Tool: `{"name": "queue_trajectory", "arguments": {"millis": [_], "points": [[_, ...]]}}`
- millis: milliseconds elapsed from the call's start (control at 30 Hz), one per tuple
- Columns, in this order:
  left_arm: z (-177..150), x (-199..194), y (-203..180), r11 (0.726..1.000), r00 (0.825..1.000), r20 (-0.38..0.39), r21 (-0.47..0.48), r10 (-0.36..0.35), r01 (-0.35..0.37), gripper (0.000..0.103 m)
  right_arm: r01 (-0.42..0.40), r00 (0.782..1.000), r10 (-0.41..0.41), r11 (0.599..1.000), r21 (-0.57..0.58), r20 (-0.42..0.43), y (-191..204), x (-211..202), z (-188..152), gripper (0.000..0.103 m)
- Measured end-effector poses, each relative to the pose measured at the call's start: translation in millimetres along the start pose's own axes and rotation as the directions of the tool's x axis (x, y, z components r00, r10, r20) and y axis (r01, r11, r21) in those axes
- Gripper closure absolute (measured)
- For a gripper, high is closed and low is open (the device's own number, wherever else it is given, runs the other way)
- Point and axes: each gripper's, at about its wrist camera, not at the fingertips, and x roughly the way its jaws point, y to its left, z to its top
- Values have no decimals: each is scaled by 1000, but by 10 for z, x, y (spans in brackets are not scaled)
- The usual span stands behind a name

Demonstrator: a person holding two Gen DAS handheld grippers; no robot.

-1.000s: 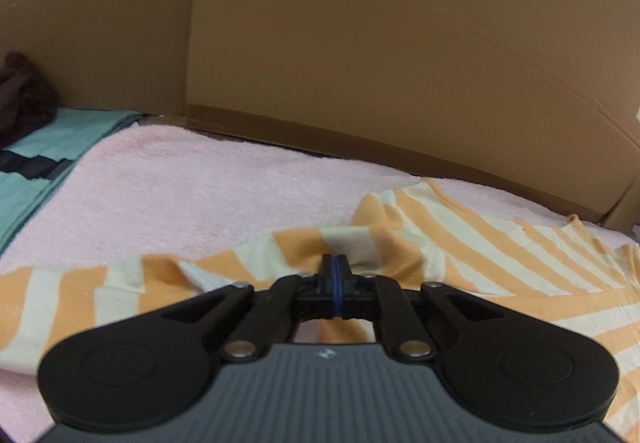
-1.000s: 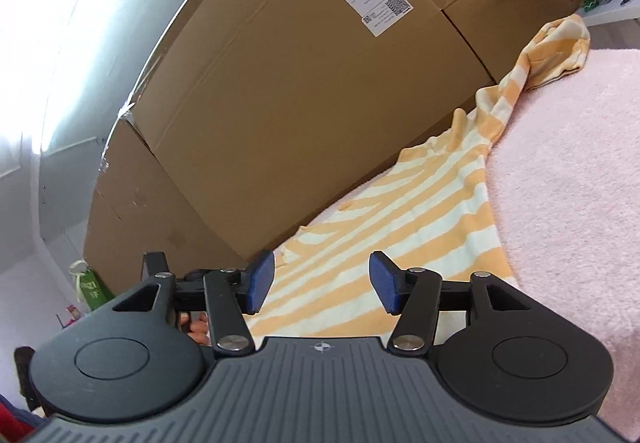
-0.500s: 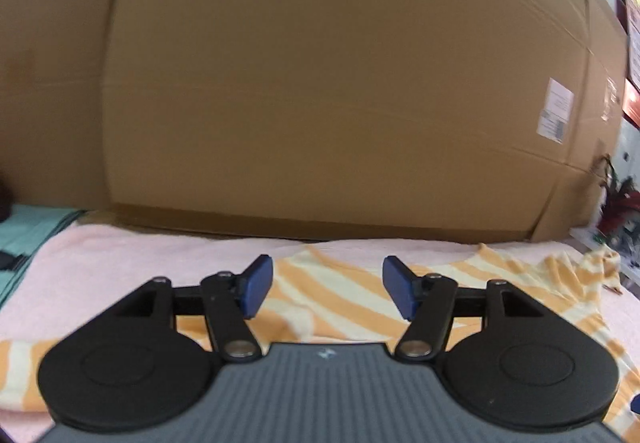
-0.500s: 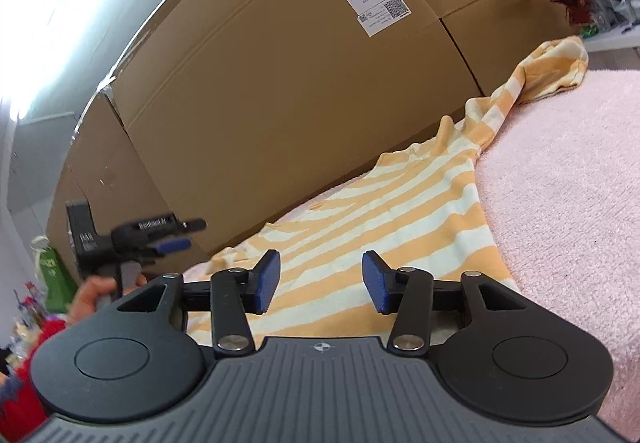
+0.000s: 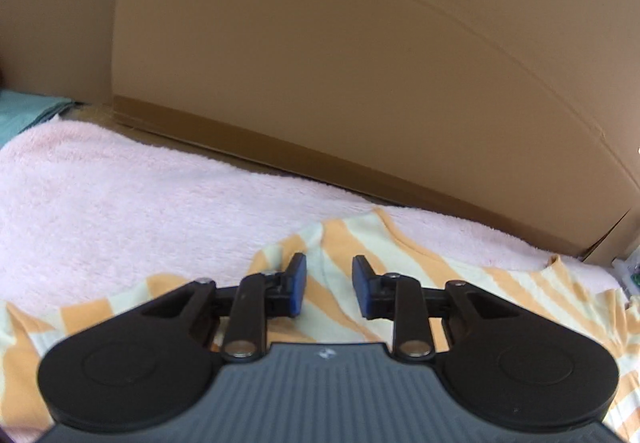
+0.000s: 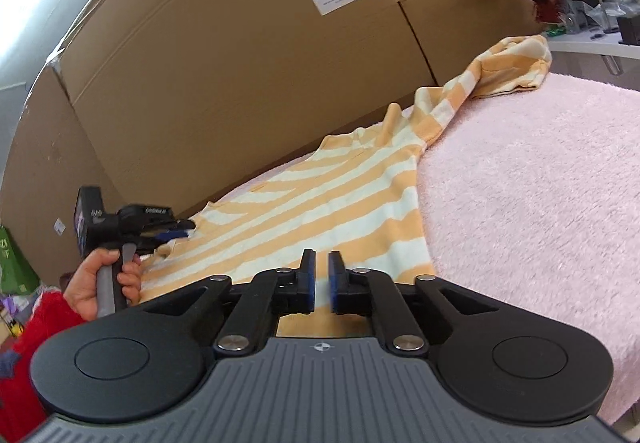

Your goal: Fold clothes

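Left hand-held gripper (image 5: 328, 285) spread, right hand-held gripper (image 6: 321, 281) narrowly parted above flat orange-striped shirt (image 6: 320, 199).

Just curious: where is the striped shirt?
The striped shirt lies spread on the pink blanket, beside the cardboard boxes, in both views.

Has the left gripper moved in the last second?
Yes. The left gripper, shut on the striped shirt a second ago, is now open above it, having swung away and back toward the cardboard box.
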Motion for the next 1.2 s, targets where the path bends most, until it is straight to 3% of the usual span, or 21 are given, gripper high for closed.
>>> {"name": "queue_trajectory", "arguments": {"millis": [67,133,200,267,333,467,600,667,733,800,933,1033,1133,1200], "points": [[-23,-9,-85,999,1000,3,33,2,-2,64,-28,1000,28,999,22,1,-3,59,177,85],[-58,-24,-198,996,1000,1,90,-11,11,32,-27,999,27,1000,1,-38,92,277,348,81],[-79,-46,-234,993,1000,0,115,-16,16,24,-9,996,5,999,-42,-92,226,621,471,73],[-79,-42,-191,995,1000,1,99,-22,21,26,-25,990,13,997,-79,-142,313,1027,534,74],[-68,-27,-131,997,999,5,74,-33,33,27,17,976,-35,996,-85,-213,336,1426,571,74],[-68,-18,-155,996,1000,1,86,-29,28,25,44,972,-34,998,38,-231,25,1818,715,76],[-75,-12,-191,995,1000,-8,98,-26,26,18,107,977,-86,989,102,-194,-138,1895,873,103],[-79,2,-210,994,1000,-11,108,-20,21,18,138,978,-113,981,135,-176,-219,1934,952,103],[-78,2,-218,994,1000,-11,111,-17,18,17,167,977,-140,971,168,-159,-300,1972,1031,90],[-74,4,-192,996,1000,-7,89,-28,29,16,177,977,-149,965,194,-153,-335,2038,1090,90],[-60,-4,-134,997,999,-1,56,-54,54,15,56,965,-22,991,123,-260,22,2555,948,77],[-48,-7,-97,997,998,4,36,-68,68,14,73,980,-51,991,111,-190,-95,2747,1004,84],[-42,0,-93,997,997,4,30,-77,76,11,180,982,-158,945,272,-102,-507,2763,1119,97],[-40,-1,-87,996,997,5,28,-80,79,11,160,987,-150,904,397,-55,-731,2662,1110,103]]}}
